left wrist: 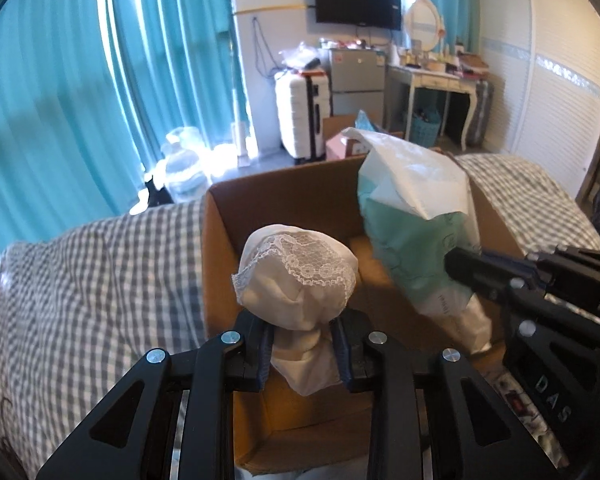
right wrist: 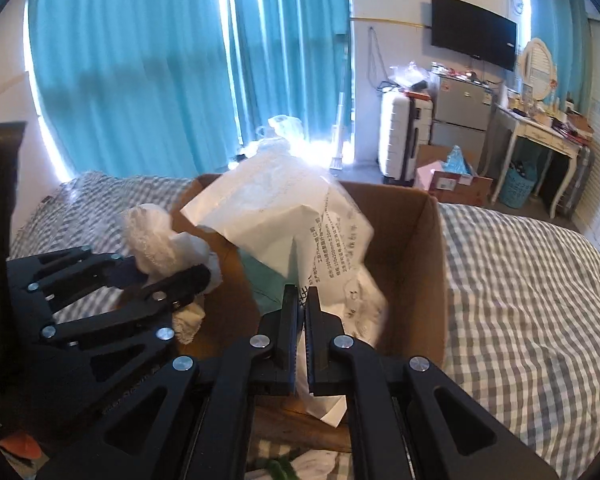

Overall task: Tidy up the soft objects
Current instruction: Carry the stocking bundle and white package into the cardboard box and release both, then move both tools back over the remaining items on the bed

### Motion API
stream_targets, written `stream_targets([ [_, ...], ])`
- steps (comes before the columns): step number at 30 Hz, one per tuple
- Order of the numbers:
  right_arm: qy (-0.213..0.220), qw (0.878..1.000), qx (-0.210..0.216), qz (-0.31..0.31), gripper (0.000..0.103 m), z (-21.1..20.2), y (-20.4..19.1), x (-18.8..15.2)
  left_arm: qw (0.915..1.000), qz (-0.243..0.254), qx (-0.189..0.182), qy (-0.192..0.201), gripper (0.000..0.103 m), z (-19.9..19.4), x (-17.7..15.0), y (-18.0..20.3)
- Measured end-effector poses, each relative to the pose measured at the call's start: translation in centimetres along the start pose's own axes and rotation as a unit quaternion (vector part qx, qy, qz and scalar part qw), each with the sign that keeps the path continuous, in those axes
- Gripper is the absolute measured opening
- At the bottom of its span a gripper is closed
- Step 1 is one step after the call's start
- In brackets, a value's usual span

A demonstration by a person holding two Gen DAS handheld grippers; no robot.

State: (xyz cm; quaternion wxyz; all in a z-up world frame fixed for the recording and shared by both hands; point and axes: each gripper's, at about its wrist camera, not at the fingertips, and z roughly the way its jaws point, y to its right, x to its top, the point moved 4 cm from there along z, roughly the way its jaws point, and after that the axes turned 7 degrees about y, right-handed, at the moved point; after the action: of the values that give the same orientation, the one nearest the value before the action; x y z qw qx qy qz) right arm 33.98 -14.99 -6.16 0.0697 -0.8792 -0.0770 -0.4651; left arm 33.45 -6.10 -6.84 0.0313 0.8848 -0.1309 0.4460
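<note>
An open cardboard box (left wrist: 284,196) sits on a bed covered with a grey-and-white checked blanket (left wrist: 100,280). Both claws hover over the open top of the box, each holding something soft.

The left claw (left wrist: 302,354) is set narrow, its blue-lined pads pinching the lower part of a bundled cream cloth with white lace trim (left wrist: 296,276). The rounded, lace-covered end of the bundle sticks up past the claw's tips, above the inside of the box near its left wall. In the right wrist view the same left claw (right wrist: 164,276) appears at the left, with the cloth (right wrist: 160,240) bunched between its fingers.

The right claw (right wrist: 301,312) is closed tight on a soft white and mint-green plastic package (right wrist: 284,220) with small black print on its side. The package stands tall above the claw and leans over the middle of the box (right wrist: 404,248). In the left wrist view the right claw (left wrist: 460,264) comes in from the right and grips the package (left wrist: 412,216) at its lower edge, over the right half of the box.

Behind the bed hang teal curtains (left wrist: 80,100). Further back stand a white suitcase (left wrist: 300,116), a small grey fridge (left wrist: 356,80), a wall-mounted television (left wrist: 358,2) and a white dressing table (left wrist: 432,76) with an oval mirror.
</note>
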Motion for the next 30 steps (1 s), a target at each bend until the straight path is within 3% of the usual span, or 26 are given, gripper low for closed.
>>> stream_targets([
  [2, 0.007, 1.0, -0.001, 0.002, 0.005, -0.2, 0.4, 0.0, 1.0, -0.007, -0.004, -0.001, 0.046, -0.3, 0.0, -0.1],
  [5, 0.018, 1.0, -0.007, 0.016, 0.025, -1.6, 1.1, 0.5, 0.9997, -0.02, -0.007, 0.01, 0.068, -1.5, 0.3, -0.7],
  [7, 0.031, 0.999, -0.014, 0.023, 0.045, -2.9, 1.4, 1.2, 0.9996, -0.02, 0.002, 0.022, 0.076, -3.0, 0.8, -0.9],
  [11, 0.055, 0.998, -0.029, 0.022, 0.057, -6.7, 1.3, 2.9, 0.9985, -0.013, 0.009, 0.052, 0.078, -7.6, 2.2, -1.1],
  [12, 0.062, 0.997, -0.034, 0.022, 0.069, -7.9, 1.3, 3.4, 0.9979, -0.011, 0.013, 0.062, 0.08, -9.0, 2.7, -1.1],
  [13, 0.068, 0.997, -0.035, 0.023, 0.079, -8.9, 1.3, 4.0, 0.9973, -0.01, 0.016, 0.07, 0.087, -10.2, 2.9, -1.3],
  [14, 0.078, 0.996, -0.035, 0.025, 0.082, -10.4, 1.1, 4.4, 0.9963, -0.009, 0.022, 0.082, 0.094, -11.8, 3.2, -1.5],
  [16, 0.093, 0.995, -0.034, 0.027, 0.085, -12.9, 0.8, 5.1, 0.9935, -0.013, 0.039, 0.106, 0.099, -15.0, 3.3, -2.0],
  [19, 0.109, 0.993, -0.039, 0.023, 0.094, -16.8, 0.1, 5.6, 0.9909, -0.01, 0.047, 0.126, 0.1, -18.5, 3.3, -2.3],
  [22, 0.127, 0.991, -0.039, 0.015, 0.094, -20.6, -0.9, 5.5, 0.9877, 0.004, 0.062, 0.143, 0.1, -22.5, 3.0, -2.4],
  [30, 0.163, 0.985, -0.044, -0.024, 0.094, -28.7, -3.5, 4.5, 0.9813, -0.017, 0.057, 0.183, 0.103, -30.6, 1.4, -2.0],
])
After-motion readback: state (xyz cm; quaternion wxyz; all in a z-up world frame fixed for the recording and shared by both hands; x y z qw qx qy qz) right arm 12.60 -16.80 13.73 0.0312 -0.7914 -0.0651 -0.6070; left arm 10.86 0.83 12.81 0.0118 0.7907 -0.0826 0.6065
